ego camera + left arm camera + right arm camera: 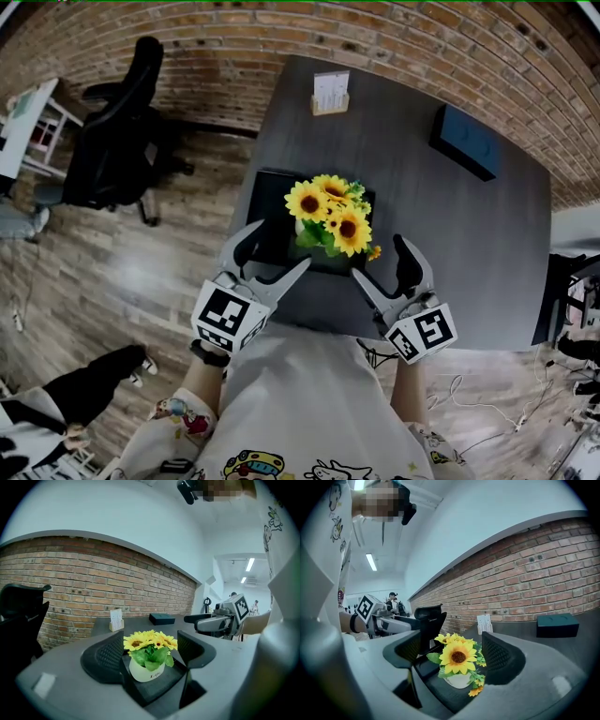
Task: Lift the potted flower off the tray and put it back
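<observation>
The potted flower (330, 217), yellow sunflowers in a small white pot (146, 670), stands upright on a black tray (272, 202) on the dark grey table. My left gripper (278, 248) hovers at the tray's near left corner, jaws spread wide, touching nothing. My right gripper (380, 260) hovers at the near right corner, equally open and empty. In the left gripper view the flower (150, 642) shows between the jaws of the left gripper (150, 652) but farther off. The right gripper view frames the flower (458, 658) the same way, on the tray (440, 695).
A small card holder (330, 94) stands at the table's far edge and a dark blue box (466, 141) lies at the far right. A black office chair (117, 141) is on the wooden floor to the left. A brick wall runs behind the table.
</observation>
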A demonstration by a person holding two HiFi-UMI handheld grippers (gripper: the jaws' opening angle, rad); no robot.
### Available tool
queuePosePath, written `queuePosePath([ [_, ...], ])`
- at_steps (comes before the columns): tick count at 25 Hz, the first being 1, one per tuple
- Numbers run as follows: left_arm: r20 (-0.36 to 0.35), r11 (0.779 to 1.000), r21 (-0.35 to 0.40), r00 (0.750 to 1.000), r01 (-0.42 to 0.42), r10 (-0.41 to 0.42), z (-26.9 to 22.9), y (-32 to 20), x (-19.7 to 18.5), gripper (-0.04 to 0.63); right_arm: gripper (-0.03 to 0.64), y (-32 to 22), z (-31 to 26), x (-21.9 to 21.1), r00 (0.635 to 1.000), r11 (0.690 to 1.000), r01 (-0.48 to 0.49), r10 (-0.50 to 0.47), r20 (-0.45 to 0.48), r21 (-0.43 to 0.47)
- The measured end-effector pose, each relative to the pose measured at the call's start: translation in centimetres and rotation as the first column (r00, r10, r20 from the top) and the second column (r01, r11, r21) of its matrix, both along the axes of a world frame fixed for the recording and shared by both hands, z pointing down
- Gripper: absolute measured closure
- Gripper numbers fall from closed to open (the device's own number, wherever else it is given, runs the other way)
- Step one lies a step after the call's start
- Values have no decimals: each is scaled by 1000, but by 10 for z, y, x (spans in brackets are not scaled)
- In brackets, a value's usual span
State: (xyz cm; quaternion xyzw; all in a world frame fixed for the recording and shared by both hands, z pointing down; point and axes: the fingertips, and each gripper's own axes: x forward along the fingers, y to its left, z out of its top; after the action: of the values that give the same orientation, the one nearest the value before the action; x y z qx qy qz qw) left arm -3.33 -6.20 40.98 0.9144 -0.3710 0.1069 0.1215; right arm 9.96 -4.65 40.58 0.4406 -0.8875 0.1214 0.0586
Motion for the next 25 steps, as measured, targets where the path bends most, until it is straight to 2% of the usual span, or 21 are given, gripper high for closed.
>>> queuePosePath([
  [14,30,995,-68,997,-74,77,39,-7,12,219,193,-12,47,-15,997,996,36,-41,-61,-80],
  [25,45,983,-133,990,-129,136,81,-8,21,212,181,-20,91,-20,999,989,24,-31,-43,-146],
])
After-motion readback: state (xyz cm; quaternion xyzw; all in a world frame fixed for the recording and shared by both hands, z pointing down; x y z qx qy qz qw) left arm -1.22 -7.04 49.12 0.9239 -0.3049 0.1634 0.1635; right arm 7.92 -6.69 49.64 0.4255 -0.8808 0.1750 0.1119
